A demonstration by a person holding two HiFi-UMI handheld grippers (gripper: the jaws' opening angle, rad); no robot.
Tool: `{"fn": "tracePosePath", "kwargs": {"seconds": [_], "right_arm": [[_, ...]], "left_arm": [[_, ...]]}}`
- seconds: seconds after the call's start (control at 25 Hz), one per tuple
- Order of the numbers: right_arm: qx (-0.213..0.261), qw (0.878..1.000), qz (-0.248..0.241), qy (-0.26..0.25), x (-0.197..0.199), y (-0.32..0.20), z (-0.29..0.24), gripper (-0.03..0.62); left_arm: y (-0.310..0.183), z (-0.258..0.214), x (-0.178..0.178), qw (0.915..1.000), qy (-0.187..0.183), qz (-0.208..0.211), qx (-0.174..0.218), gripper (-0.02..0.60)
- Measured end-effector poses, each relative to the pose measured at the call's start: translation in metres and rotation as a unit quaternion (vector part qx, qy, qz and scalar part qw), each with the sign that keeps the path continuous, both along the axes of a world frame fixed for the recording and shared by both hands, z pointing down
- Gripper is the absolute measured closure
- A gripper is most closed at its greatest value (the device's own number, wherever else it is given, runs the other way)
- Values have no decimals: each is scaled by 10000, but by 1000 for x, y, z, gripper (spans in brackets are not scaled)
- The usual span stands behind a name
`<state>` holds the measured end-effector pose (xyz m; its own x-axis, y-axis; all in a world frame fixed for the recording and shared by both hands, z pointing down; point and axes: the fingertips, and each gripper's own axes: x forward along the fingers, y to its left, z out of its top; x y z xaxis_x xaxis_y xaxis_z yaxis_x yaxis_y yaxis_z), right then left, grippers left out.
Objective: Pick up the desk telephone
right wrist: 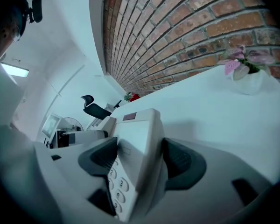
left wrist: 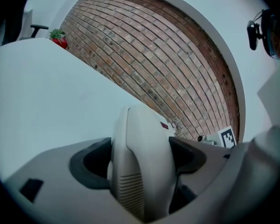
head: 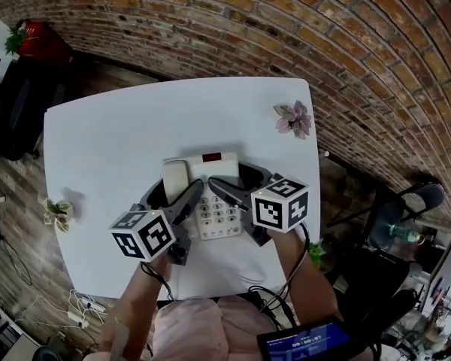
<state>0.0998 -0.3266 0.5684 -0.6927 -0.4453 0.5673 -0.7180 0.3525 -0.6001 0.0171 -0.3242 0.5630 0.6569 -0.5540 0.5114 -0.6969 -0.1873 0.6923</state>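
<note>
The left gripper (left wrist: 140, 167) is clamped on the handset (left wrist: 141, 132), both dark pads pressed against its sides, so the handset fills the gap between the jaws. The handset sits on the left side of the desk telephone (head: 216, 210), beside the keypad. The right gripper (right wrist: 137, 162) has closed on the telephone's right part: one pad lies on the keypad face and the other against the right side wall. Seen from the head view, the two grippers flank the telephone, the left gripper's marker cube (head: 143, 234) just below and left of it and the right gripper's marker cube (head: 280, 201) just to its right. The telephone lies over the white table (head: 113, 141); whether it has left the tabletop cannot be told. A small pot of pink flowers (head: 295, 119) stands well beyond the telephone to the right, and a second small plant (head: 58, 213) sits far to the telephone's left. A brick wall (head: 286, 21) rises behind the telephone.
</note>
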Motion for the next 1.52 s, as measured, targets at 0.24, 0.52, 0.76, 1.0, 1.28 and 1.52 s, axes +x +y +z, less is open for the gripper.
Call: {"fn": "tracePosePath", "kwargs": {"seconds": [0.24,0.52,0.76,1.0,1.28,1.52], "right_arm": [[291,9995,-128,50,0,3,-12,278],[1154,9922,-415,227,-5,18,-42,279],[1559,9844,-722,380,-9,32,-57,233],[1103,9902,-850,-110,-11,37,-48,188],[1113,9847,-1185,-626,-19,45,-53,209],[1427,9793,-1205,-780,-14,49,-55,226]], "left_arm": [[3,-14,-2,9984,-270,-76,483,207],[22,-46,-9,9826,-557,-298,1749,224],[39,-69,-6,9604,-857,-237,2642,230],[48,-74,-1,9525,-881,-385,2888,243],[57,-83,-2,9399,-975,-426,3245,245],[62,-85,7,9538,-295,-18,2989,134]]}}
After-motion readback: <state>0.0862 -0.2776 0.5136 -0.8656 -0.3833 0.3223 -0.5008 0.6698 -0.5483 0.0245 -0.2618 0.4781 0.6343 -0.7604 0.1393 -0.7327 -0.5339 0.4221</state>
